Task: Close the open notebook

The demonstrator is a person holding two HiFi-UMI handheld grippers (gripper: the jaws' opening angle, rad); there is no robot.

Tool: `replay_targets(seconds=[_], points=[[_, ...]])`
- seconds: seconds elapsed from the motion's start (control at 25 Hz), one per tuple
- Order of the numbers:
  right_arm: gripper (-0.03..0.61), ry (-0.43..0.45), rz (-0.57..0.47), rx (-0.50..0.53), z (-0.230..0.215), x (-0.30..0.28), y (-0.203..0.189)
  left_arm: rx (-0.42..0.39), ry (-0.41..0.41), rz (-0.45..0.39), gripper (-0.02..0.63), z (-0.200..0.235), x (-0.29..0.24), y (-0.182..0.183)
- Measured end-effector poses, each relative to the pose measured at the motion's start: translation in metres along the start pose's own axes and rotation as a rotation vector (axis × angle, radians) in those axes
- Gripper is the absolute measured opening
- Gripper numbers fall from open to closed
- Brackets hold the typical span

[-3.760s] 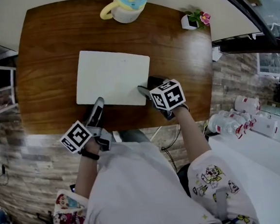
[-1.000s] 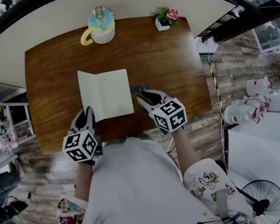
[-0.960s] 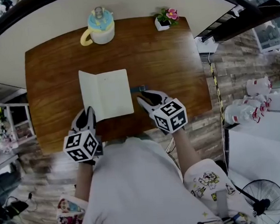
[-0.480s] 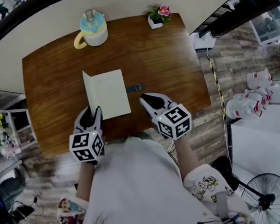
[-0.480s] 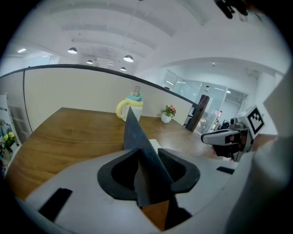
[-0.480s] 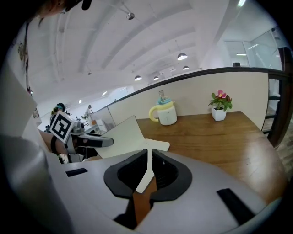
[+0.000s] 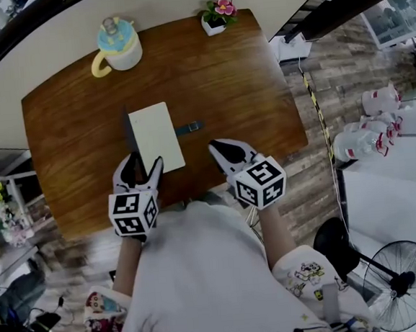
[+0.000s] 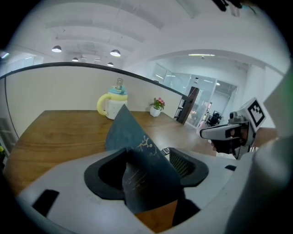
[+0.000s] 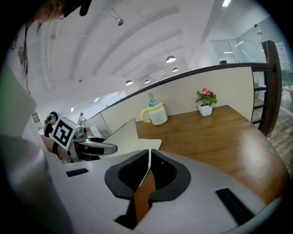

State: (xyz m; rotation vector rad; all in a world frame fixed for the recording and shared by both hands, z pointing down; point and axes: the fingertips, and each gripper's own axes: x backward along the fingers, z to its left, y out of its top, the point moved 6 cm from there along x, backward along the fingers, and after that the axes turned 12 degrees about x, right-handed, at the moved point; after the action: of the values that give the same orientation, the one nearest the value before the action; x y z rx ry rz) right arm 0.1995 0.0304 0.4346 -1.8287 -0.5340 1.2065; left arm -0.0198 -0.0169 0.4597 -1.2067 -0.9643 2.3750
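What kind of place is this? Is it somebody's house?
Probably not a house, more like an office or workroom. Beyond the wooden table there are glass walls, round ceiling lamps in rows, and a standing fan on the floor.

**Room round the desk**

Brown wooden table (image 7: 251, 78) with rounded corners under both grippers. Beyond the left gripper (image 7: 144, 160), a cream partition wall (image 7: 165, 3) topped by a dark rail. Right of the right gripper (image 7: 215, 146), a floor of grey-brown planks (image 7: 308, 189); further right a white counter (image 7: 400, 210); behind that a black standing fan (image 7: 404, 293). Round ceiling lamps (image 8: 115, 53) lit overhead; glass partitions (image 8: 206, 93) far ahead of the left gripper.
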Motion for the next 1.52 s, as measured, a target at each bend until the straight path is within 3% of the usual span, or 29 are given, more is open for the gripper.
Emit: replay_targets(seconds=[0.36,0.92,1.52], points=[[0.012,-0.042,0.008,-0.047,-0.013,0.020,-0.016,-0.072,0.033,0.035,0.328,-0.020,-0.025,-0.011],[0.012,-0.061,0.057,-0.061,-0.043,0.041,-0.041,-0.185,0.175,0.065,0.353,-0.040,-0.061,-0.031],[0.012,-0.075,0.075,-0.058,-0.060,0.052,-0.052,-0.160,0.166,0.041,0.367,-0.048,-0.068,-0.036]])
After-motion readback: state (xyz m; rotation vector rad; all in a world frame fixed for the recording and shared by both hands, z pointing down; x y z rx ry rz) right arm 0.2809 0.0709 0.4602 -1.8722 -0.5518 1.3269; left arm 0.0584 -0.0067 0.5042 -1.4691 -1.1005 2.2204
